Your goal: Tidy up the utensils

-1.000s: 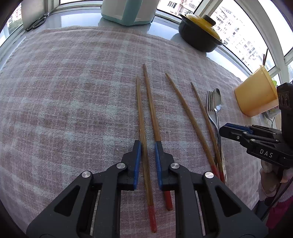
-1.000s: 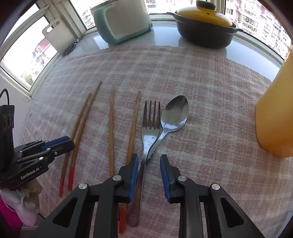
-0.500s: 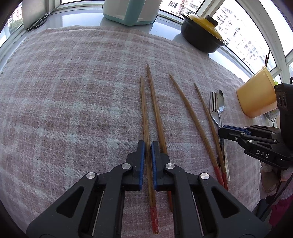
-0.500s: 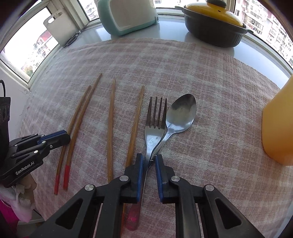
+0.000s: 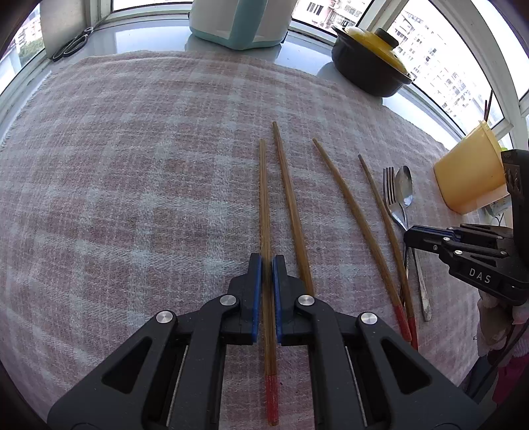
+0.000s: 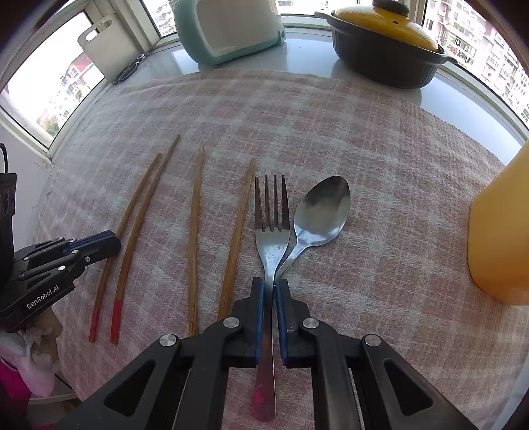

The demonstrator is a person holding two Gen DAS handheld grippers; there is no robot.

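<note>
Several wooden chopsticks with red ends lie side by side on the plaid cloth (image 5: 132,165). My left gripper (image 5: 266,261) is shut on the leftmost chopstick (image 5: 264,198), which lies between its blue pads. My right gripper (image 6: 270,285) is shut on the steel fork (image 6: 271,225), whose handle runs back between the pads. The spoon (image 6: 322,208) lies beside the fork, its handle crossing under the fork at the fingertips. The yellow cup (image 5: 469,178) stands at the right; it also shows in the right wrist view (image 6: 502,238).
A dark pot with a yellow lid (image 6: 386,36) and a teal and white container (image 6: 228,29) stand at the back by the window. Scissors (image 5: 71,46) lie at the back left. The cloth's front edge is close behind both grippers.
Both grippers have closed from open: the left onto the leftmost chopstick, the right onto the fork handle. Both have shifted slightly forward.
</note>
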